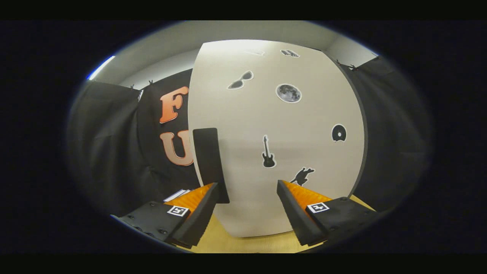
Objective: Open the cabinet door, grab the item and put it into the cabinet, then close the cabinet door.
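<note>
A white cabinet point(277, 125) stands just ahead of me on a yellowish tabletop point(228, 241), its door closed and dotted with black stickers. A dark upright handle point(209, 163) runs along the door's left edge. My gripper point(247, 188) faces the door with its jaws wide apart and nothing between them. The left finger's tip sits right at the lower end of the handle; whether it touches the handle is unclear. The right finger is over the door's lower part, near an animal sticker point(302, 176).
Black cloth point(110, 152) hangs as the booth's wall to the left and right of the cabinet. Something white and flat point(177, 195) lies on the table behind the left finger. A pale ceiling spans the top.
</note>
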